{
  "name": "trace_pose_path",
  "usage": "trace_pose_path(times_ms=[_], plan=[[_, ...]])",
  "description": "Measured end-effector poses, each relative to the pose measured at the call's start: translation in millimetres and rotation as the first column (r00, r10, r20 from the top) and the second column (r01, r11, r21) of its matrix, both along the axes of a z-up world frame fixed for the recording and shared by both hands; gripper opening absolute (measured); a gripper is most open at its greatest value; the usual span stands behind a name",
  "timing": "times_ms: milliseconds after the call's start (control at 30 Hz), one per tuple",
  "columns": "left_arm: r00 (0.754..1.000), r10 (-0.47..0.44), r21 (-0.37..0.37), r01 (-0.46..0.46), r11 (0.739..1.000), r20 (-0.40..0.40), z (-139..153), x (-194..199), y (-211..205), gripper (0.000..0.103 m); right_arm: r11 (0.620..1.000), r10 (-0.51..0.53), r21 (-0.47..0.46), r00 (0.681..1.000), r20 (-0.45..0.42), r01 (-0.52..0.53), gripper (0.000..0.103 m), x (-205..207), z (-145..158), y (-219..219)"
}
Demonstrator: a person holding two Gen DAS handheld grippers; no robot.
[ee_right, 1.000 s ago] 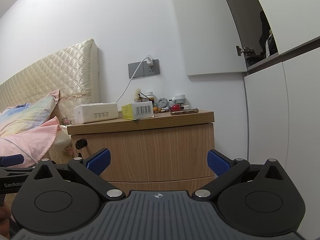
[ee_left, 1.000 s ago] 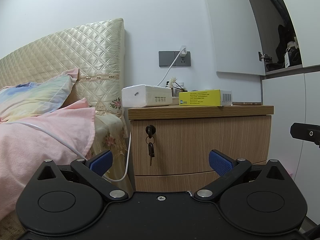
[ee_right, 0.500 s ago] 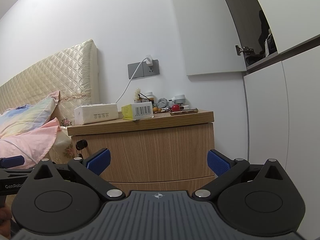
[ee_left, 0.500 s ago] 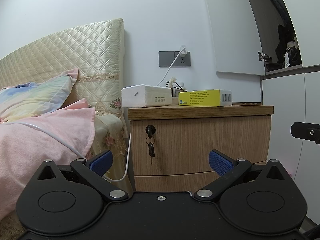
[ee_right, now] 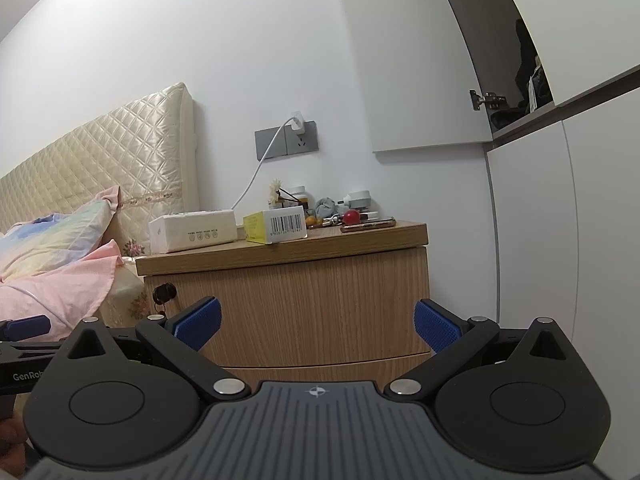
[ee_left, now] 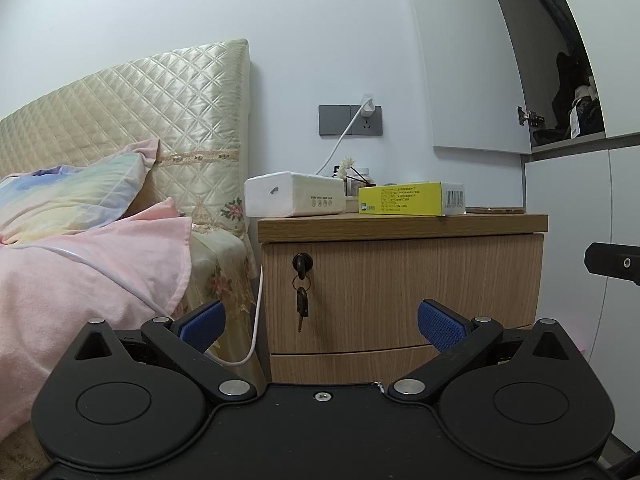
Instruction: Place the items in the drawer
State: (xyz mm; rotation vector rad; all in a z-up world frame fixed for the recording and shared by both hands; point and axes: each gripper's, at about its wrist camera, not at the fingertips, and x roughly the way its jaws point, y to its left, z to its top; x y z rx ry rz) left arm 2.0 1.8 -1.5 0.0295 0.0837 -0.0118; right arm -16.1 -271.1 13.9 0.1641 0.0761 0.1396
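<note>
Lying flat, yellow box [ee_left: 412,203] runs along the nightstand [ee_left: 402,224].

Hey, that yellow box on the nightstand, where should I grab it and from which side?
Take the yellow box across its long flat faces, top and bottom, at the barcode end, coming from the front right with the right tool. That end points toward the nightstand edge and looks free; the tissue pack crowds its left side.

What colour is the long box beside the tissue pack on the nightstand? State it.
Yellow box, white barcoded end; clearest in the left wrist view.
</note>
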Motion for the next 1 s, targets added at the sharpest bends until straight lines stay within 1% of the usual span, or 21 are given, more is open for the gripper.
trace_pose_path(times_ms=[200,333,500,600,767,1000], plan=[[1.0,-0.026,-0.042,0.026,0.999,0.017,-0.4,-1.1,3.9,0.102,1.0,0.007,0.011,1.0,0.002,-0.007,0.103,0.1,0.0,-0.1],[1.0,-0.003,-0.04,0.004,0.999,0.017,-4.0,1.8,4.6,0.102,1.0,0.015,0.002,1.0,-0.012,-0.015,0.103,2.0,-0.2,0.7],[1.0,-0.002,-0.04,0.003,0.999,0.019,-9.1,2.5,5.8,0.102,0.999,0.044,-0.005,0.998,-0.052,-0.044,0.103,7.1,-1.4,1.9],[1.0,0.0,-0.042,0.001,0.999,0.025,-11.9,2.9,6.5,0.102,0.999,0.045,-0.011,0.998,-0.049,-0.046,0.103,6.4,-1.2,1.7],[0.998,0.005,-0.058,-0.001,0.998,0.07,-8.7,4.7,5.4,0.102,0.998,0.059,0.021,0.998,-0.005,-0.059,0.103,5.4,1.2,-5.3],[0.995,0.0,-0.089,0.009,0.996,0.105,12.9,8.2,7.1,0.102,0.997,0.057,0.052,0.998,0.04,-0.059,0.103,11.3,8.0,-16.2]])
